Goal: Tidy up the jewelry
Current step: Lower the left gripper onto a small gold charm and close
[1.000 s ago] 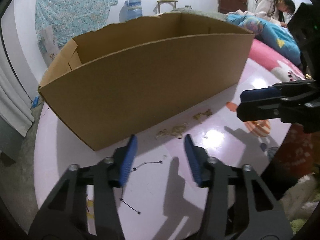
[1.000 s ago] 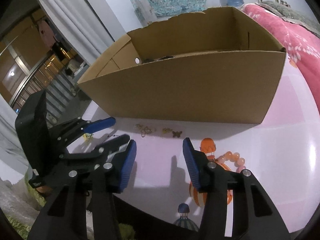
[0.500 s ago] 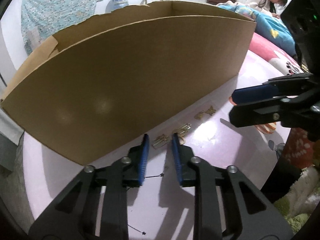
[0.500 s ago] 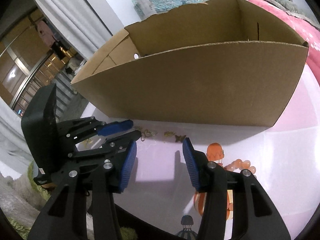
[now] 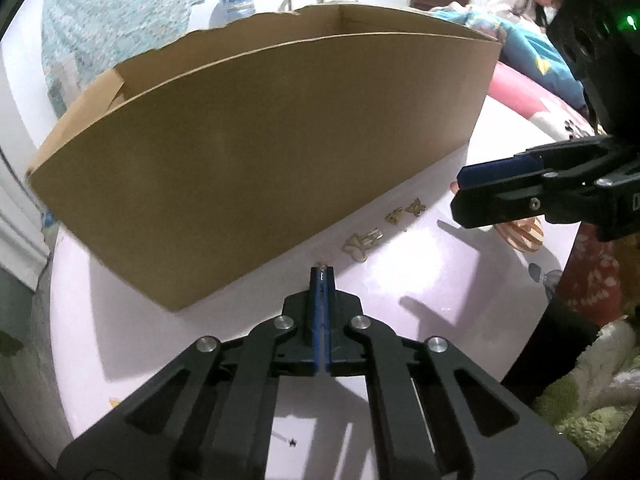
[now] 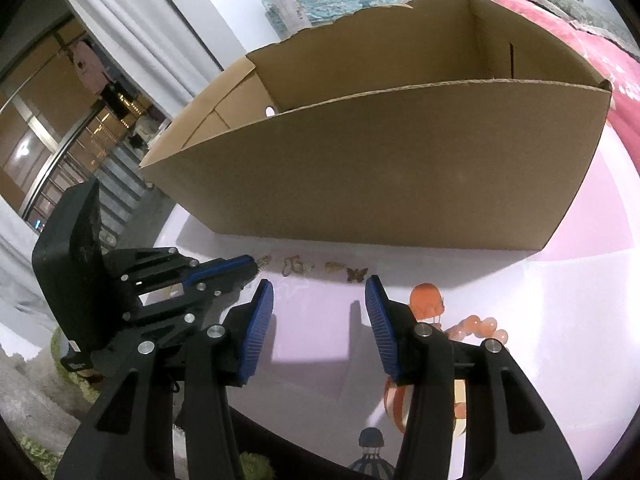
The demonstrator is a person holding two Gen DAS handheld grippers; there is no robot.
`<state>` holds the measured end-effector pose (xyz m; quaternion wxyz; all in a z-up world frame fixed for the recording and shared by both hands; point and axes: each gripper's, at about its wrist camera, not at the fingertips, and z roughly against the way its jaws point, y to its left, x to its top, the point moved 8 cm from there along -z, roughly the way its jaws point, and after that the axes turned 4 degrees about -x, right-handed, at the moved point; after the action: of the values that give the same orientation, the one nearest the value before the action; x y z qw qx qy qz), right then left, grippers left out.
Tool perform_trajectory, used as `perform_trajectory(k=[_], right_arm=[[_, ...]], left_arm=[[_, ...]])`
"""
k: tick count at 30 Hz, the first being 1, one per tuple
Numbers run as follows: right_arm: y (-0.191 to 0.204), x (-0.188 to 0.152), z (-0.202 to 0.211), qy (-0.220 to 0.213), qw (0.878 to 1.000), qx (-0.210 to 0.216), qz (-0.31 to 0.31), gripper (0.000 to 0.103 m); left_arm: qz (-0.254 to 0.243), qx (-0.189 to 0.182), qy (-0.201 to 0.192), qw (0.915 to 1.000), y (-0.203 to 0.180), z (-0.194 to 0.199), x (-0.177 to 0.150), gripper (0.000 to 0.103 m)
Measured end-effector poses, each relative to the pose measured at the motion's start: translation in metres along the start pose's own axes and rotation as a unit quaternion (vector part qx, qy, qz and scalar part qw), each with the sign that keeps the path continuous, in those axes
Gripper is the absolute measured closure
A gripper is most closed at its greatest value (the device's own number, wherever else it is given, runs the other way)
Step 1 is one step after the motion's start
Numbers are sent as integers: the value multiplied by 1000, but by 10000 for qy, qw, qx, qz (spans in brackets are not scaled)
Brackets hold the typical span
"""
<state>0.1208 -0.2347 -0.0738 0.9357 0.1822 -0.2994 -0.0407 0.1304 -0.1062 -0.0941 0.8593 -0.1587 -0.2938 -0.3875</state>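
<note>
Left gripper [image 5: 321, 270] fully closed, pads pinching small gold earring piece [image 5: 322, 266] at tips, low over pink table [image 5: 420, 280] beside cardboard box [image 5: 260, 152]. Its jaws just closed. Right gripper [image 6: 320, 312] half open, empty, hovering above table. 4 gold pieces [image 6: 316, 267] lie in row along box foot; orange bead bracelet [image 6: 480, 326] near right jaw. Judgement: lift straight up slowly, check piece hangs secure, clear box rim before release inside; thin piece slips easily.
</note>
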Motion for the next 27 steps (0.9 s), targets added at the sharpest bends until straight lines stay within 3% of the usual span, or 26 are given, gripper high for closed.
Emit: perform_trajectory(k=[20,24,27], right_arm=[[40,2,-17,72,9962,-69,866,56],[44,5,-27,123,9948,-109,1007,69],[45,9,-34,125,9937,-162,1103,72]], left_arm=[[631,-25,-82,9980,9,21,-25,103],[638,-14,-104,9979,10,20,-23,103],[644,-5,-107,9979,9,19,-22,103]])
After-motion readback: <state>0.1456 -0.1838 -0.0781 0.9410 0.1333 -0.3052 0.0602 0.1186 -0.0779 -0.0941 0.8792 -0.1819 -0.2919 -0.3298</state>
